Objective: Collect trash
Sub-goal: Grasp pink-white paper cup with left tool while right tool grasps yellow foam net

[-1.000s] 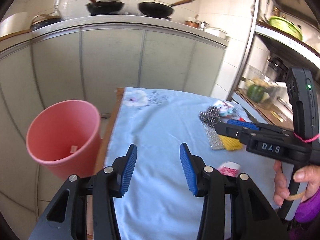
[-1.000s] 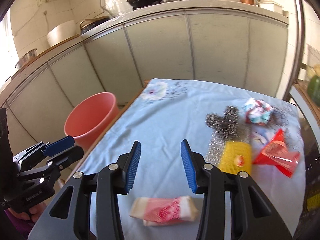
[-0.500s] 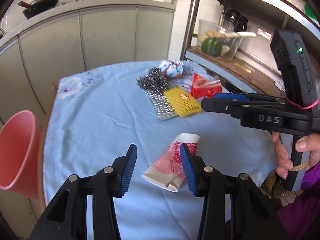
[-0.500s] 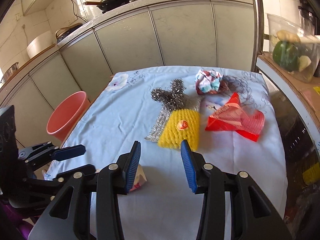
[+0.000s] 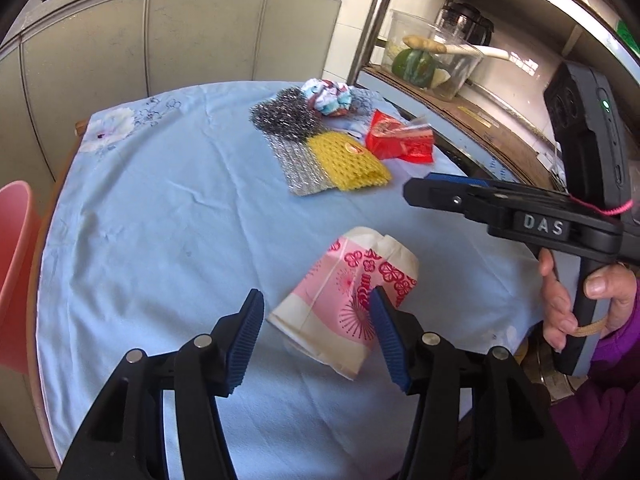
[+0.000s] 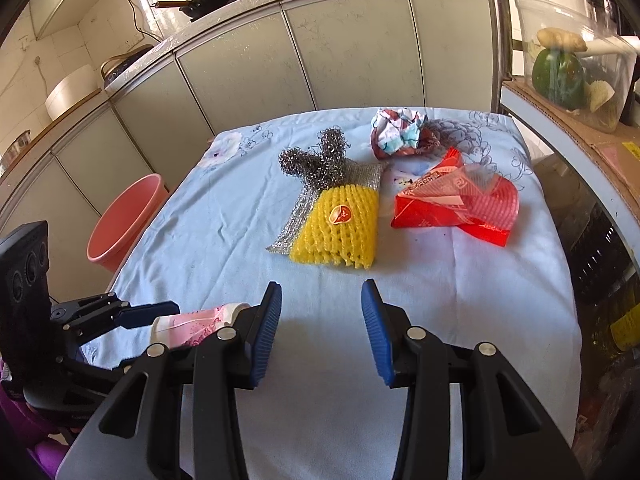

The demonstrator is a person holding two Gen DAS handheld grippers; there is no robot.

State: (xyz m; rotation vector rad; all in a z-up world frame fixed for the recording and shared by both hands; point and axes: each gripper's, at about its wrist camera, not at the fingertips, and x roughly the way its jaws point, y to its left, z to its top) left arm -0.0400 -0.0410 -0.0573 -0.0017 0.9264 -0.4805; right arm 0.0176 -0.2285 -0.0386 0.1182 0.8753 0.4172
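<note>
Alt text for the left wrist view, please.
The open left tool reaches toward a crushed pink-and-white paper cup lying on a blue tablecloth. Behind it lie a yellow foam net and a red wrapper; the right tool enters from the right.

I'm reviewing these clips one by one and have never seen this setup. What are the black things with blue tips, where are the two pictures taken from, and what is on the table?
No robot here: a person holds a pair of hand-operated tongs in each hand, each with a fisheye camera looking forward along its two blue-padded fingers. One picture is from the left tongs, the other from the right tongs; each view also catches the other tool from the side.

On the blue tablecloth lie a flattened pink paper cup, a yellow foam net, a steel scourer, a red wrapper and a crumpled paper ball. A pink bucket stands beside the table.

Both tongs are open and hold nothing. The left ones straddle the cup; whether they touch it is unclear.
</note>
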